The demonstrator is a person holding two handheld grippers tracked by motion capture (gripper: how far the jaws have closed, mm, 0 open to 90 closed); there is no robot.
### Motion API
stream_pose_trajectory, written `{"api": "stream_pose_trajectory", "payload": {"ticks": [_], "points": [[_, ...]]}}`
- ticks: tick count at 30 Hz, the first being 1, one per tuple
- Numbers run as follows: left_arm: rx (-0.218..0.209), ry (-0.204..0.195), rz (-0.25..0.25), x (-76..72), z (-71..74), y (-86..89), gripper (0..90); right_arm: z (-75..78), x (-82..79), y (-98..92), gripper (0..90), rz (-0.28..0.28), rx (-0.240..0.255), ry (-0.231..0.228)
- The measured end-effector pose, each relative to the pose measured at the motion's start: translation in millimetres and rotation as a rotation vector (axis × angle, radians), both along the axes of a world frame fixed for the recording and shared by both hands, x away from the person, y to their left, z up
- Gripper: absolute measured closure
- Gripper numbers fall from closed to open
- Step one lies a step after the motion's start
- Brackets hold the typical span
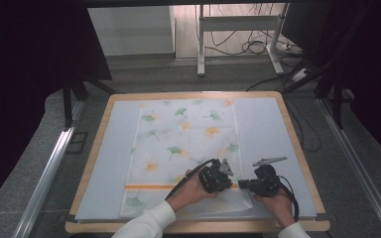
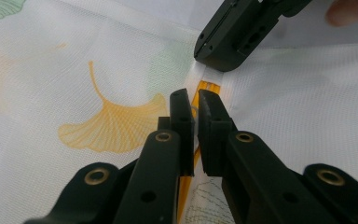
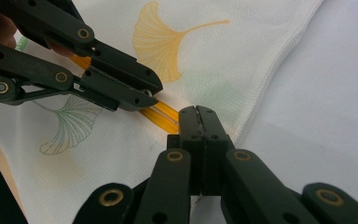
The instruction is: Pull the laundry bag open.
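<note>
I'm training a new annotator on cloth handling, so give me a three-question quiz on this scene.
1. True or false: both grippers work at the near right part of the cloth.
2. What does the left gripper pinch? A) the orange stripe B) a cable C) the table's wooden rim
3. Which leaf colours are printed on the cloth?

Key
1. True; the right gripper is shut on the cloth close beside the left one.
2. A
3. Orange and green, seen in all views.
</note>
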State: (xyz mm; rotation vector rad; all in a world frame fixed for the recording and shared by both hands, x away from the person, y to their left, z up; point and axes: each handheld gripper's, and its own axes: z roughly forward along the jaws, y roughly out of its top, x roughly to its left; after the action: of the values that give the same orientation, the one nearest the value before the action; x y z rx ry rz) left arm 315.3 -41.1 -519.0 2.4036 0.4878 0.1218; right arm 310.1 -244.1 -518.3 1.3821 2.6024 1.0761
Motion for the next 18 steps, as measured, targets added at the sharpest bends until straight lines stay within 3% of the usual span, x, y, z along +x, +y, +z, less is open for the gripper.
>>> {"api": "stream_pose_trajectory", "payload": {"ticks": [6, 18], "points": [[0.012, 0.003, 0.009, 0.5, 0.5, 7.3, 85.8, -0.5, 0.1, -1.2, 90.0, 0.001, 0.005, 0.001], [0.002, 0.021, 0.060, 0.1, -1.7, 43.2, 85.8, -0.8, -0.5, -1.0, 90.0, -0.002, 0.007, -0.004]]}}
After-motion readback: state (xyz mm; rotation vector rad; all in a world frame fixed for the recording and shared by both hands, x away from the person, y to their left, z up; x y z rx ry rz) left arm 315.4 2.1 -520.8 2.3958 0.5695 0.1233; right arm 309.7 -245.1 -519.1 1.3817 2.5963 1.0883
